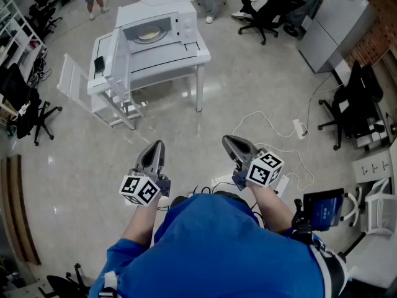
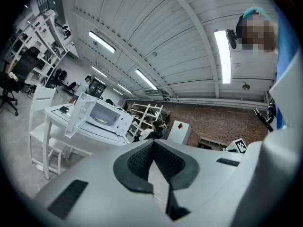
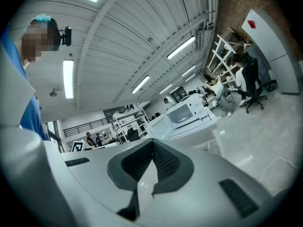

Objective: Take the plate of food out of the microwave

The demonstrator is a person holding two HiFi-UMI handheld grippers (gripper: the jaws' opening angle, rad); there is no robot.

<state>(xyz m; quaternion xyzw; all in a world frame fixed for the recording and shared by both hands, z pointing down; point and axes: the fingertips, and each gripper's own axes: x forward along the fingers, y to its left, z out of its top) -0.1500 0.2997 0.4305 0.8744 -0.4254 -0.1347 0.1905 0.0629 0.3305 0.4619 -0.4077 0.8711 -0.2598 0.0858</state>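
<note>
The grey right gripper (image 3: 153, 143) has its dark ribbed jaws pressed together, nothing between them. Well beyond, a white box-shaped microwave (image 3: 185, 111) stands on a white table (image 3: 191, 130), door swung open, a pale plate (image 3: 182, 117) inside.

The microwave (image 1: 166, 25) is white and stands upright on a white worktop (image 1: 198, 58), well ahead of me across the floor. Its door (image 1: 121, 58) is swung wide open to the left of the head view, leaving the cavity exposed. I note the plate (image 1: 149, 35) lying flat inside the cavity. It is round and pale and carries light yellowish food, the kind of which cannot be made out. The plate is not yet removed.
</note>
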